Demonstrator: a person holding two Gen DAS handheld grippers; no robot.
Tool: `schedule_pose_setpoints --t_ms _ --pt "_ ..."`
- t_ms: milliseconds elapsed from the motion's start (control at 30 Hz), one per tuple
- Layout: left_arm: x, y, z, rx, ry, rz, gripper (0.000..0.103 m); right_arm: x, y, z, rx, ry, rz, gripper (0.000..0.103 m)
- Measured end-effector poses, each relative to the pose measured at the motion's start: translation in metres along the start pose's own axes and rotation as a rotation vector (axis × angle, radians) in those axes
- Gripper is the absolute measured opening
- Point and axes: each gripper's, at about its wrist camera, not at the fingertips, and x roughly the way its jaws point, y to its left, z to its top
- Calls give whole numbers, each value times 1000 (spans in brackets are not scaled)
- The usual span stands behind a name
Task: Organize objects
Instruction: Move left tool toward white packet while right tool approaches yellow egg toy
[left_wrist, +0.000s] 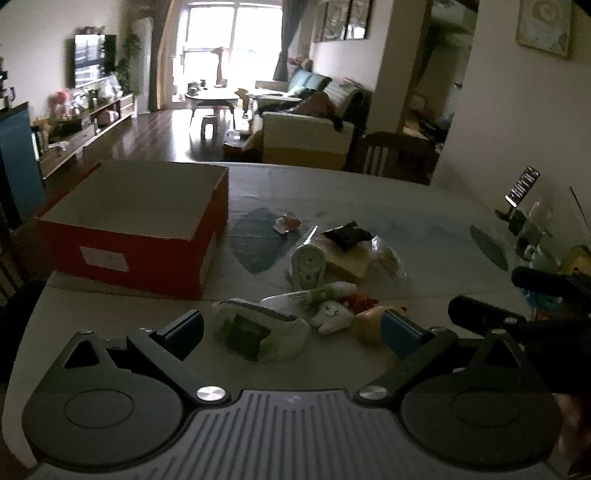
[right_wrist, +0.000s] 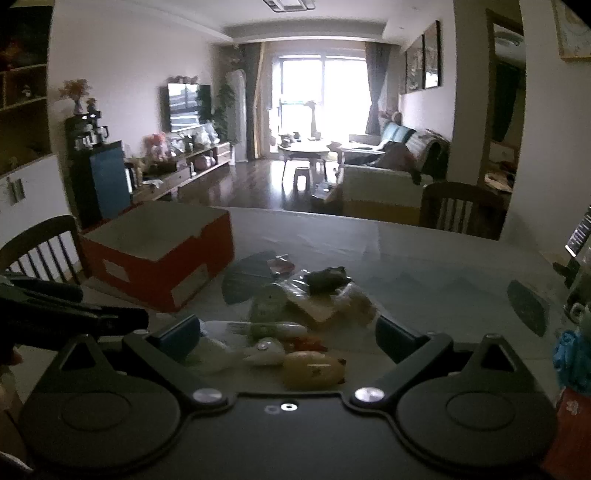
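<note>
Crinkly plastic is what the left wrist view offers first: a clear pouch with green contents (left_wrist: 258, 334) lies on the table (left_wrist: 424, 218) just in front of the left gripper (left_wrist: 291, 332), whose jaws stand spread wide with nothing between them. It looks light, soft and slippery, so I would pinch it across its flat middle, not a loose edge. Beyond the pouch sit a white tube (left_wrist: 314, 295), a small white plush toy (left_wrist: 330, 314) and a yellowish block (left_wrist: 369, 323), all close together. Left of the pouch and farther back, the open red box (left_wrist: 147, 240) is the likely destination. The pile crowds the pouch's right side.

From the right wrist view, the right gripper (right_wrist: 288, 339) also has its jaws spread and empty. Just ahead lie the yellowish block (right_wrist: 314, 369) and the plush toy (right_wrist: 266, 350), touching or nearly so; the block seems firm and easy to hold by its sides. The red box (right_wrist: 159, 266) stands to the left of the block, farther back.
</note>
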Motion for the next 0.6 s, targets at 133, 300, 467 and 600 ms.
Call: schedule_pose_setpoints --t_ms 133,300,467,600 --pt "26 9 3 6 42 -25 102 21 -8 -2 21 55 -51 101" --pt "59 18 1 46 95 -52 102 51 -14 -16 50 149 -91 101" --pt "92 24 -6 102 150 -78 102 74 -15 -29 45 220 -108 101" --pt "115 26 -10 130 176 -46 102 91 -14 -37 43 275 -128 101"
